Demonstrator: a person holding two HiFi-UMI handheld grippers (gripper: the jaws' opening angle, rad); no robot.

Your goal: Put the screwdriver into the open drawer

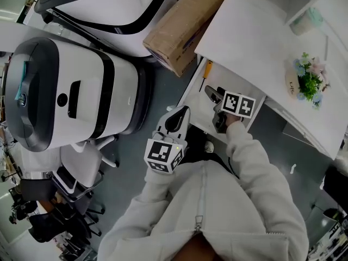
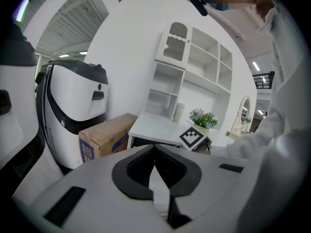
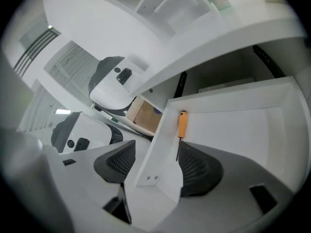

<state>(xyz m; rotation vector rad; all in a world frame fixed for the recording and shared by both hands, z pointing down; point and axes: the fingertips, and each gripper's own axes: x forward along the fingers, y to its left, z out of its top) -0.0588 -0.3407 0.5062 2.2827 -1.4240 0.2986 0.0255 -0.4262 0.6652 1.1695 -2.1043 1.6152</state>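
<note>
Lying in drawer (image 3: 233, 130), screwdriver (image 3: 181, 125), orange handle, seemingly dark shaft, right claw (image 3: 154, 159) apart, left claw (image 2: 154, 152) together.

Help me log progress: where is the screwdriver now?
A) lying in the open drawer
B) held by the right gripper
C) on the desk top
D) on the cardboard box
A: the screwdriver lies inside the drawer along its side wall, and the right gripper is open and empty.

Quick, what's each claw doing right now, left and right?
Left claw: shut, nothing in it.
Right claw: open, empty; the screwdriver lies in the drawer beyond it.
</note>
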